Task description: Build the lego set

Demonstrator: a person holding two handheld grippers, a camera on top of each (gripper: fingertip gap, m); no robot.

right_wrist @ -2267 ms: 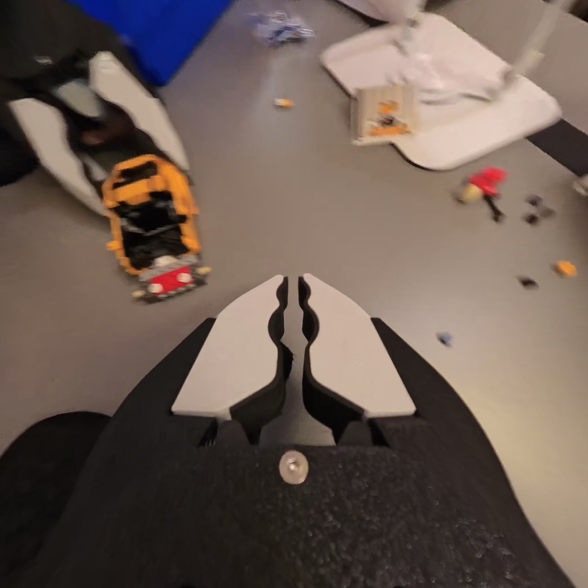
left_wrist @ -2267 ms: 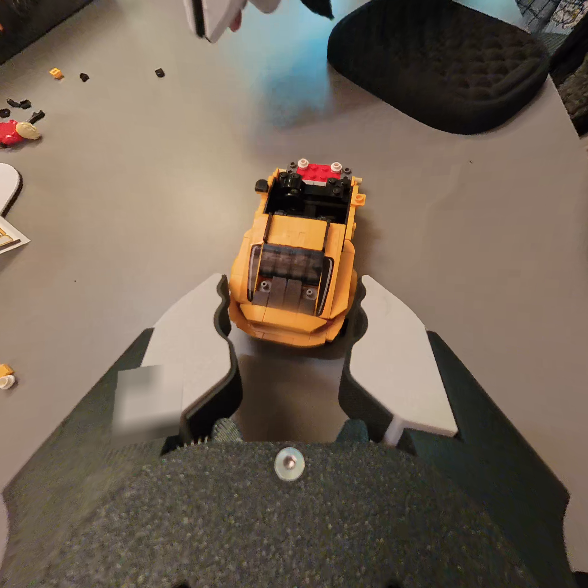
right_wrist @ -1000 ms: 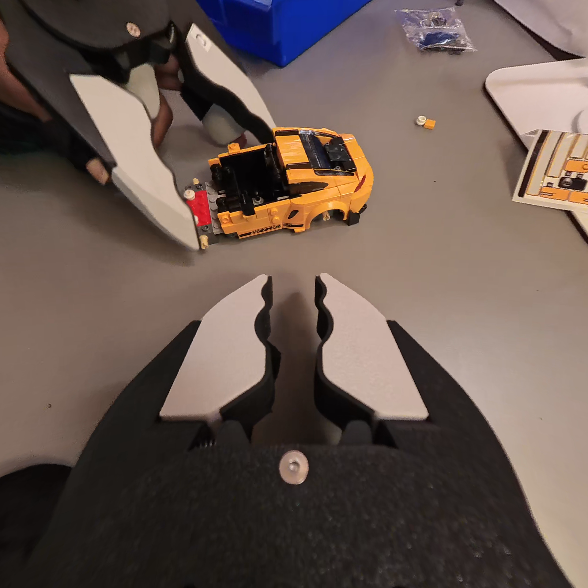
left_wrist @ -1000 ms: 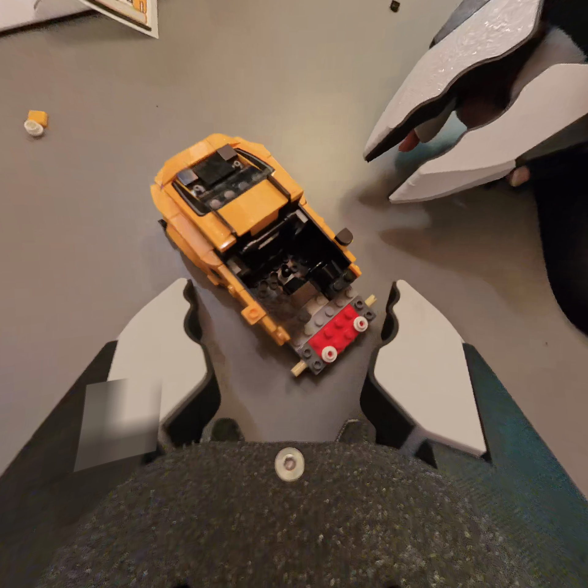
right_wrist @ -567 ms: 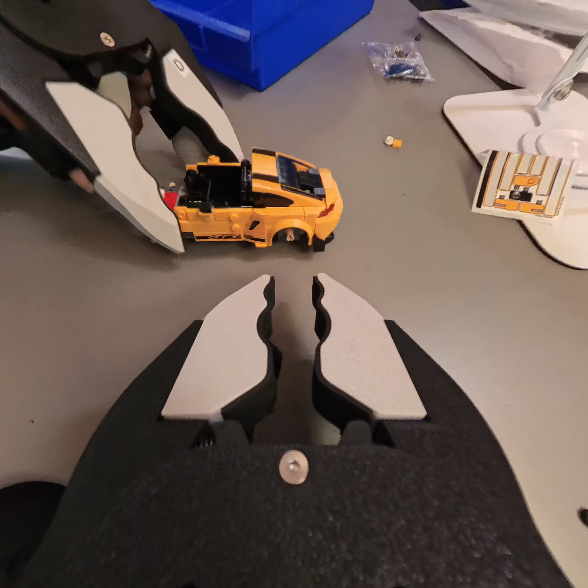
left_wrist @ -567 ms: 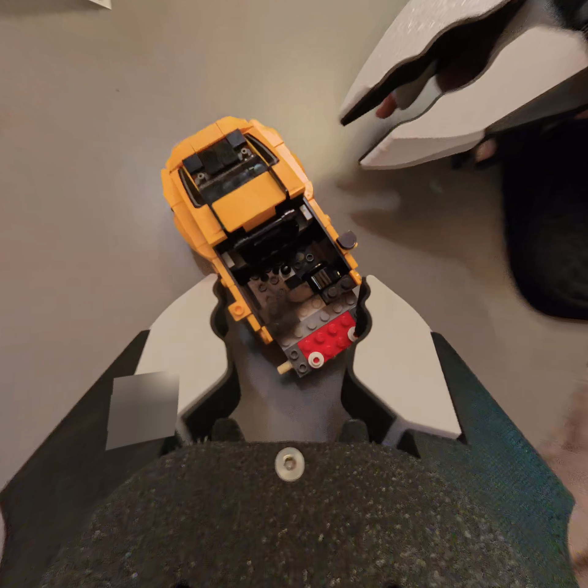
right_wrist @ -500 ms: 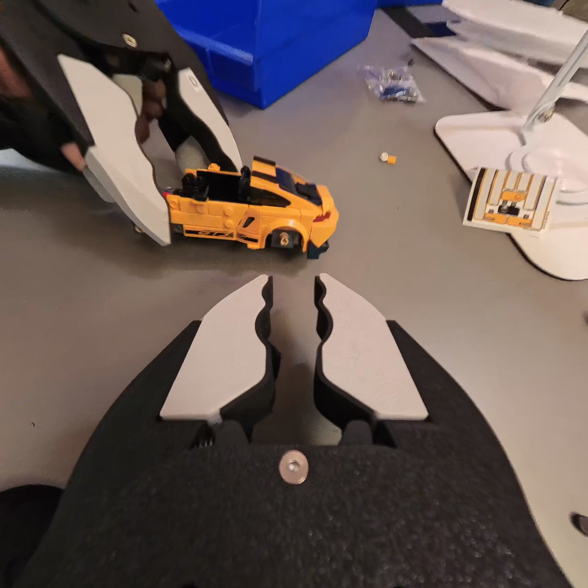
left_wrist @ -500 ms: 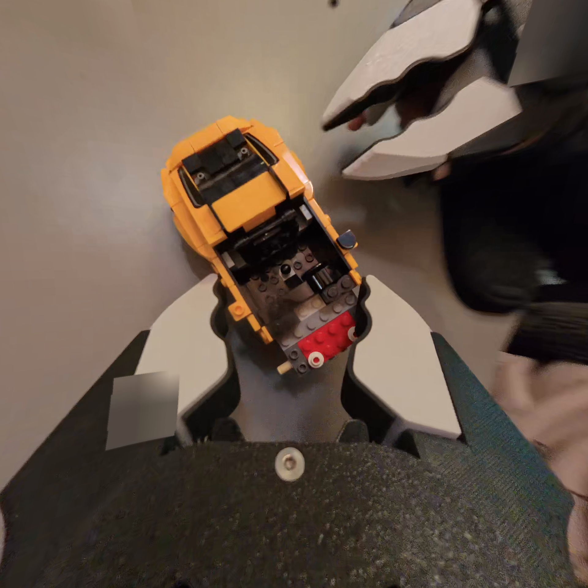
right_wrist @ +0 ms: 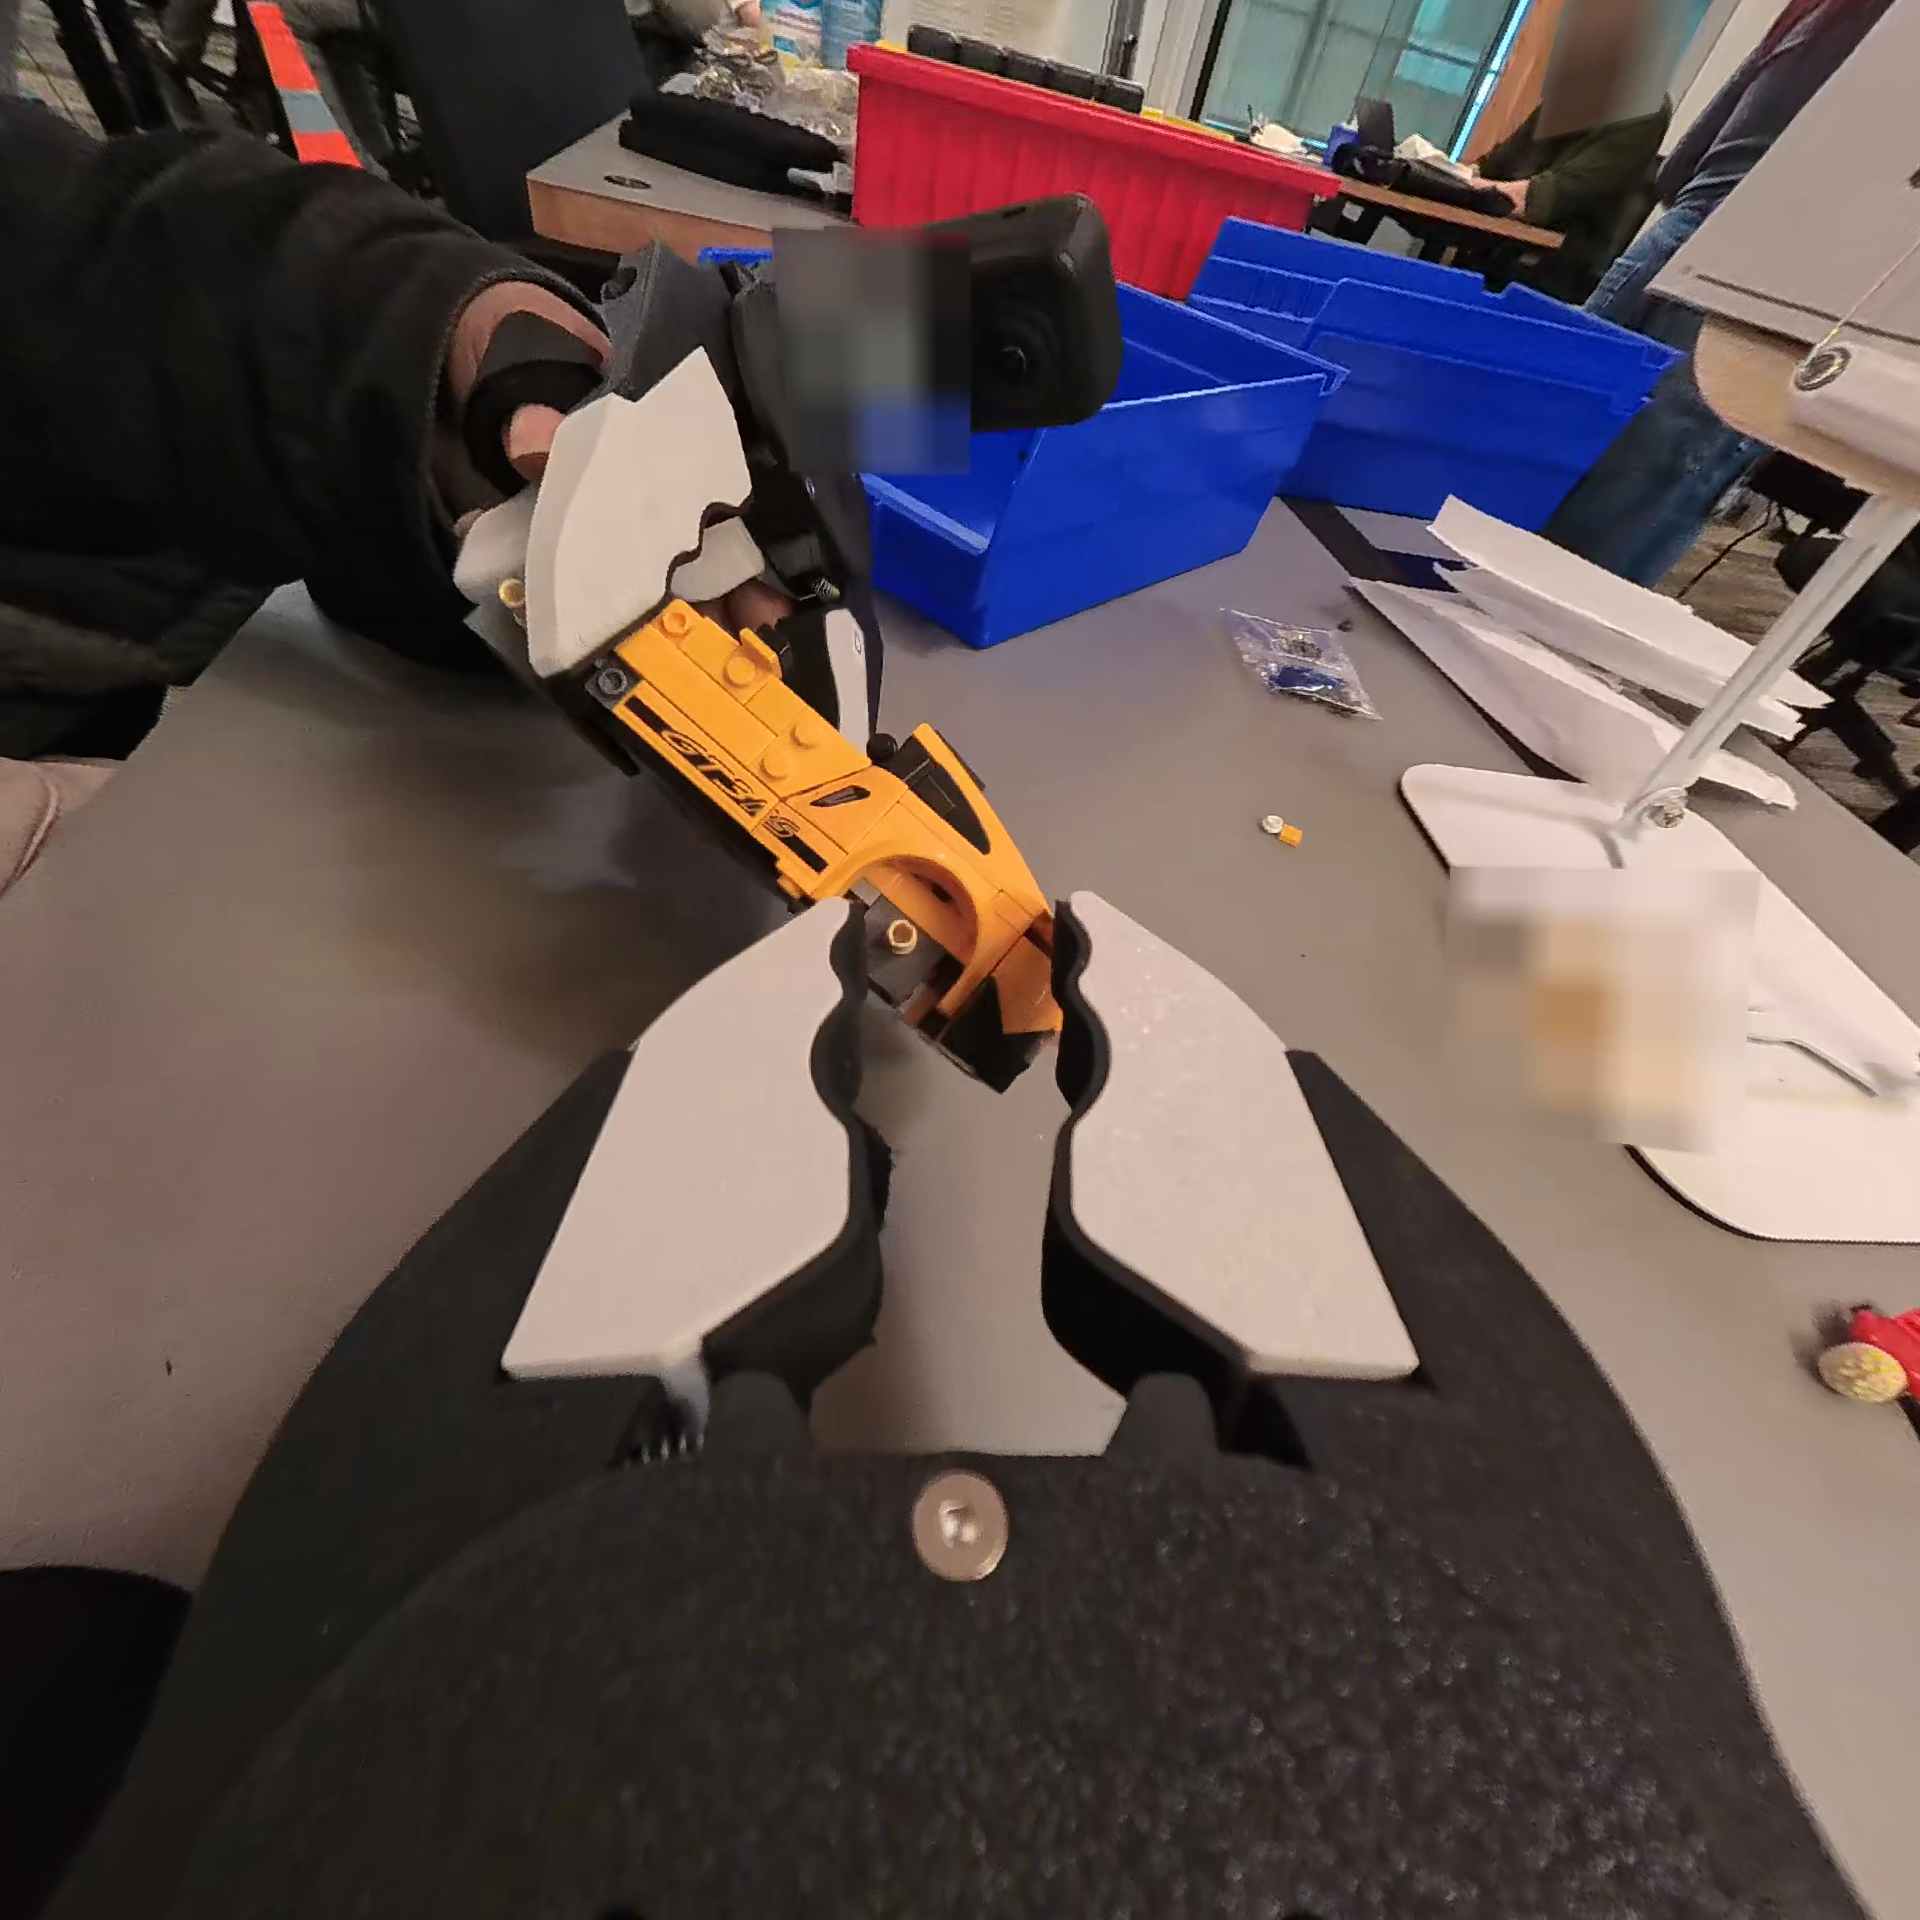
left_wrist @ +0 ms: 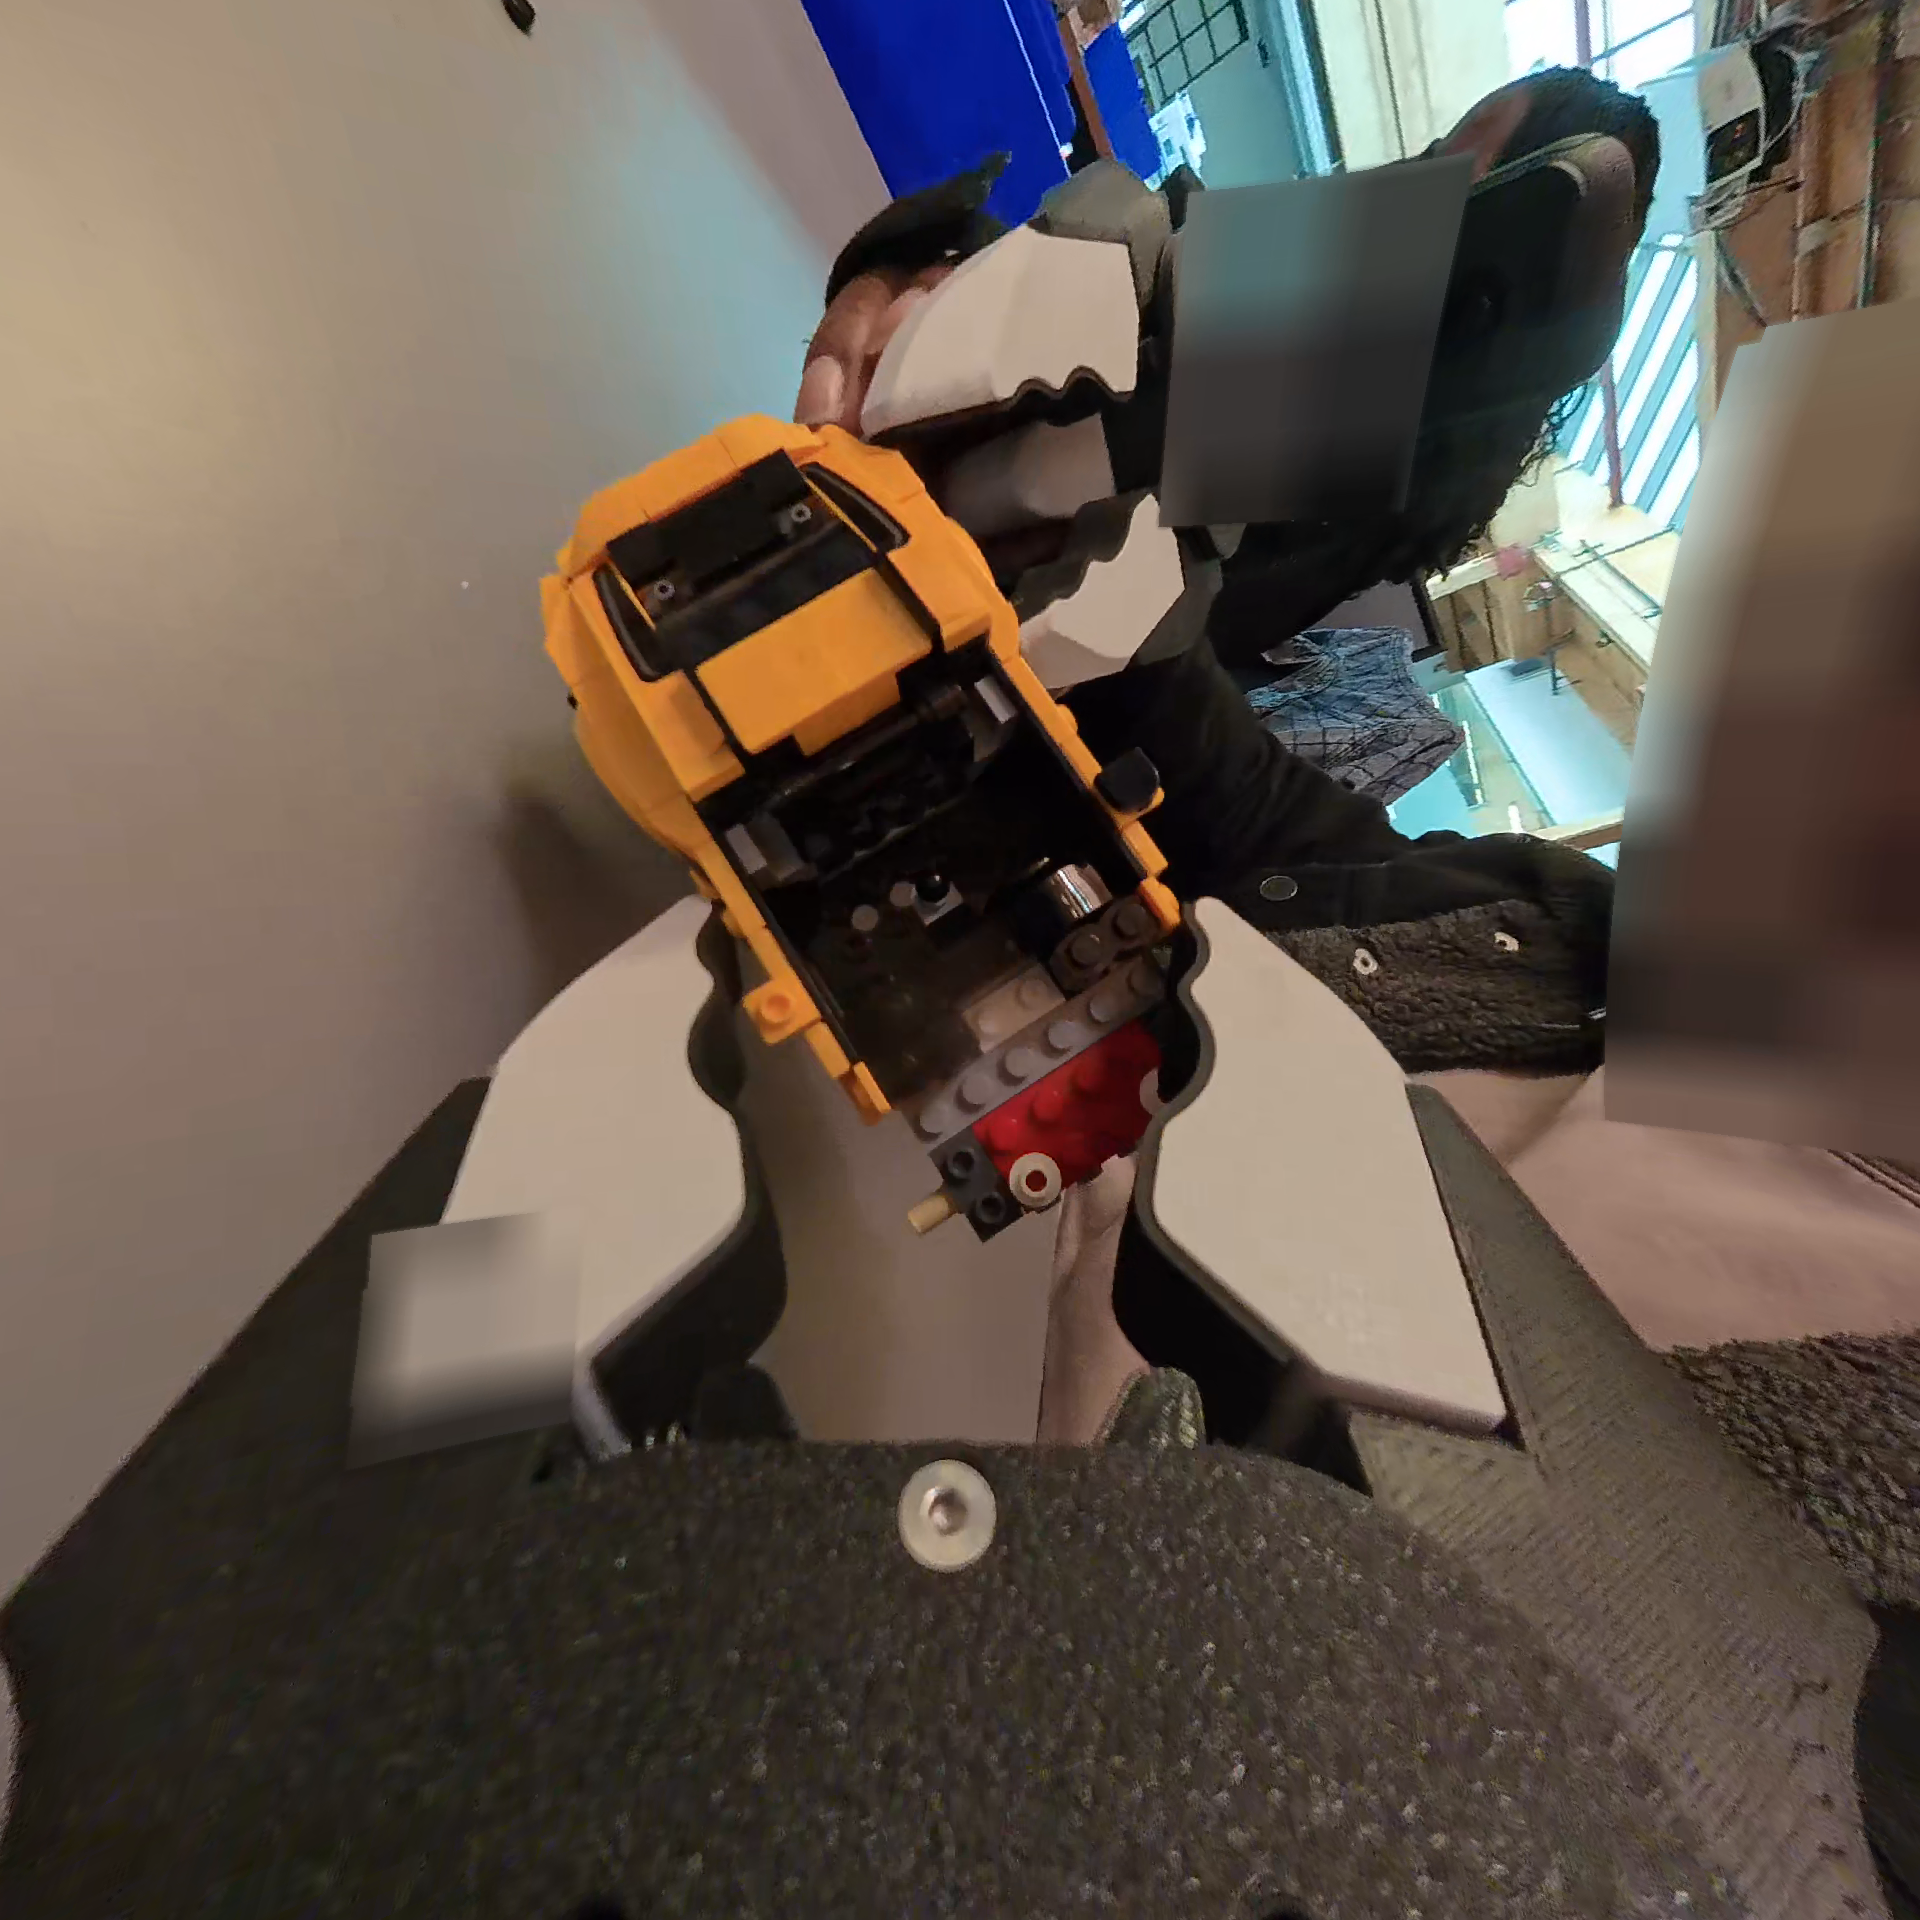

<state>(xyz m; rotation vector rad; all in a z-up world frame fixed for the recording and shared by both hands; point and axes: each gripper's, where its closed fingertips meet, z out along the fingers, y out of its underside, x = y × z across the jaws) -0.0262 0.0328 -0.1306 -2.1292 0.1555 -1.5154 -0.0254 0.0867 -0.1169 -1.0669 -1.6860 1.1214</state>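
Orange and black toy brick car [left_wrist: 790,665], roofless and wheel-less, hangs tilted nose-down above the grey table [right_wrist: 312,987]. The left gripper [left_wrist: 945,997] has its jaws wide apart and closed on the car's rear end, with pads against both flanks beside the red bricks. The right gripper [right_wrist: 956,977] is narrowly parted around the car's nose; it is unclear whether its pads press. Blue bins [right_wrist: 1091,520] stand beyond the car.
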